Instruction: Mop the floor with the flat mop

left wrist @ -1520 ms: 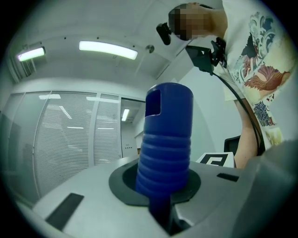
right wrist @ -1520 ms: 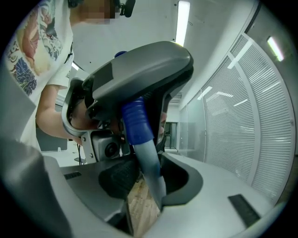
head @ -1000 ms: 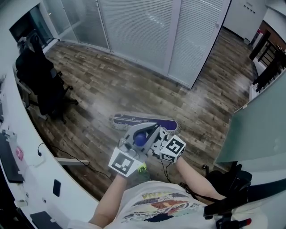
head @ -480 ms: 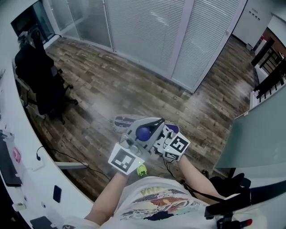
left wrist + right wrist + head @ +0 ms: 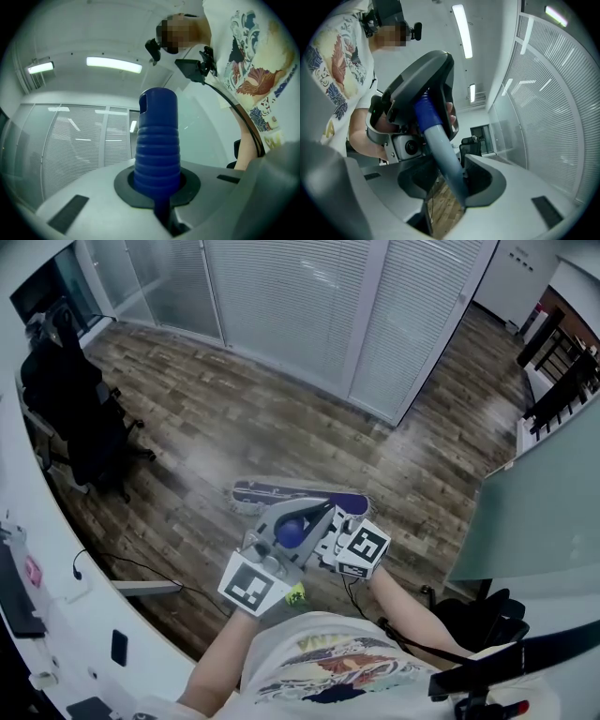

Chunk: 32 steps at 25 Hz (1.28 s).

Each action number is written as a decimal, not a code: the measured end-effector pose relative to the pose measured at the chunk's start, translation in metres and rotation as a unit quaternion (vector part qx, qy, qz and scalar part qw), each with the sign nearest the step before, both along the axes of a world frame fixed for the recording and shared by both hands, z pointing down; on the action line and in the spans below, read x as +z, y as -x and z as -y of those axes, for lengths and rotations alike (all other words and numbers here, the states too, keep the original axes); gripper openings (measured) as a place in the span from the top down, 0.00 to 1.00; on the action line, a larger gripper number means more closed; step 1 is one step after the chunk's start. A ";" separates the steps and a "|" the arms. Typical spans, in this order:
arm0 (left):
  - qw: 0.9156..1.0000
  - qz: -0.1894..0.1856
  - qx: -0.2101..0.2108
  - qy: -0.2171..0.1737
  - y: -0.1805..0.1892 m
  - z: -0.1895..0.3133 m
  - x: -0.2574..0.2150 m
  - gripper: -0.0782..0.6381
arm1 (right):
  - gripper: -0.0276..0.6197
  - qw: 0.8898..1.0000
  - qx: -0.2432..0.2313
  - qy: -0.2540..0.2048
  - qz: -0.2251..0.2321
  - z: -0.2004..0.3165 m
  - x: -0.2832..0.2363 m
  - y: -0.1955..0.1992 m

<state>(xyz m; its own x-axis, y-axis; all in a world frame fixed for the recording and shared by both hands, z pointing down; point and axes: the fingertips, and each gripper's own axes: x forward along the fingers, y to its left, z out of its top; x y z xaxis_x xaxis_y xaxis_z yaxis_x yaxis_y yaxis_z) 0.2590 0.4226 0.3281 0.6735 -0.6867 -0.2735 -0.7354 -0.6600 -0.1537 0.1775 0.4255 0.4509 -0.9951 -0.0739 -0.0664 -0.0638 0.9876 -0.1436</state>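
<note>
The flat mop's head [image 5: 298, 496], long with a purple-and-white pad, lies flat on the wooden floor just beyond my hands. Its handle rises toward me. The left gripper [image 5: 279, 542] is shut on the blue ribbed grip [image 5: 156, 140] at the handle's top end, which stands up between the left gripper's [image 5: 157, 190] jaws. Just below it on the handle, the right gripper [image 5: 330, 532] is shut on the grey pole [image 5: 444, 161], which crosses between the right gripper's [image 5: 447, 180] jaws. The left gripper [image 5: 419, 89] shows above in the right gripper view.
A black office chair [image 5: 70, 404] stands at the left by a curved white desk [image 5: 66, 606]. Glass walls with blinds [image 5: 300, 306] close the far side. A frosted panel [image 5: 534, 512] and a black bag [image 5: 483, 615] are at the right. A cable [image 5: 141, 568] runs over the floor.
Both grippers have moved together with the handle. The mop head, half hidden under them half a second ago, shows almost whole again. Both grips are unchanged.
</note>
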 end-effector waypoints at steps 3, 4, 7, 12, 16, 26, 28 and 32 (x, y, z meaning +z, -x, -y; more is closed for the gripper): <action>1.000 0.015 -0.004 0.003 -0.018 -0.035 0.017 0.87 | 0.70 1.000 -0.014 0.001 -0.007 -0.034 0.012 -0.016; 1.000 0.021 -0.004 0.003 -0.024 -0.046 0.023 0.87 | 0.70 1.000 -0.018 0.000 -0.010 -0.045 0.017 -0.022; 0.999 0.041 -0.004 0.000 -0.046 -0.075 0.039 0.87 | 0.70 0.999 -0.025 -0.005 -0.020 -0.072 0.029 -0.040; 0.997 0.074 0.002 0.003 -0.102 -0.125 0.067 0.87 | 0.69 0.999 -0.025 0.002 -0.041 -0.120 0.053 -0.088; 0.995 0.102 0.010 0.008 -0.137 -0.152 0.091 0.87 | 0.68 0.998 -0.028 0.000 -0.054 -0.144 0.071 -0.118; 0.991 0.130 0.030 -0.027 -0.167 -0.137 0.114 0.87 | 0.64 0.995 -0.051 0.026 -0.082 -0.121 0.105 -0.135; 0.990 0.133 0.031 -0.023 -0.153 -0.111 0.115 0.87 | 0.64 0.996 -0.040 0.027 -0.078 -0.094 0.105 -0.121; 0.992 0.125 0.019 -0.012 -0.114 -0.049 0.108 0.87 | 0.64 0.997 -0.040 0.030 -0.062 -0.034 0.096 -0.086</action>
<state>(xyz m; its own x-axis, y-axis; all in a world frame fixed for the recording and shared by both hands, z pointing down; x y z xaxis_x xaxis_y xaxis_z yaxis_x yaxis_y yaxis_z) 0.3729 0.4714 0.4363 0.7472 -0.6553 -0.1104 -0.6472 -0.6800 -0.3445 0.2636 0.4591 0.5466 -0.9982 0.0049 0.0591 -0.0070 0.9800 -0.1991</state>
